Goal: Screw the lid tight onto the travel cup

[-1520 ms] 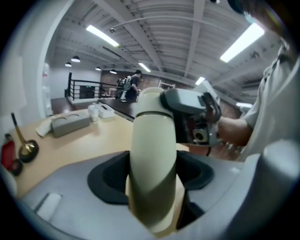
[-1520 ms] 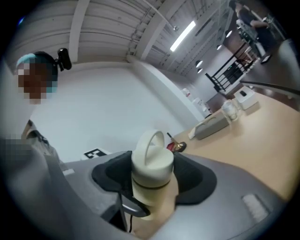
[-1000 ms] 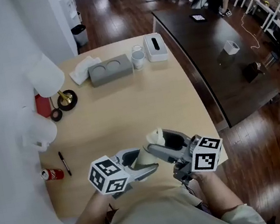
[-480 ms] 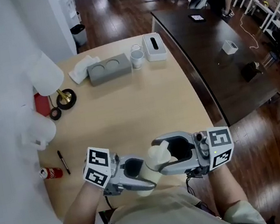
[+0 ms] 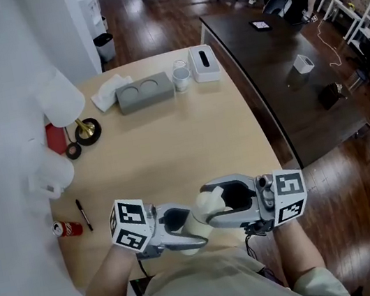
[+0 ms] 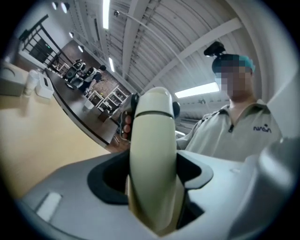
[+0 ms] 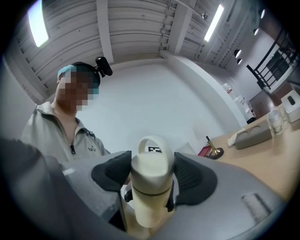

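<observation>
A cream travel cup point(image 5: 197, 224) is held lying level over the table's near edge, its looped lid point(image 5: 212, 198) pointing right. My left gripper point(image 5: 194, 226) comes in from the left and is shut on the cup's body point(image 6: 152, 154), whose sides press against both pads. My right gripper point(image 5: 210, 208) faces it from the right. Its jaws have just been closing, and its ribbed black pads now sit against both sides of the lid point(image 7: 151, 164). In the left gripper view the lid point(image 6: 154, 101) is the cup's far end.
On the tan table point(image 5: 191, 142) stand a white lamp point(image 5: 63, 101), a grey two-hole tray point(image 5: 144, 90), a glass point(image 5: 181, 75) and a tissue box point(image 5: 204, 62) at the back. A red can point(image 5: 67, 229) and a pen point(image 5: 83, 213) lie at the left. A dark table point(image 5: 278, 70) stands to the right.
Both grippers have swung from slanted to level and now face each other, with the cup lying crosswise between them. Over the last half second hardly anything has shifted.
</observation>
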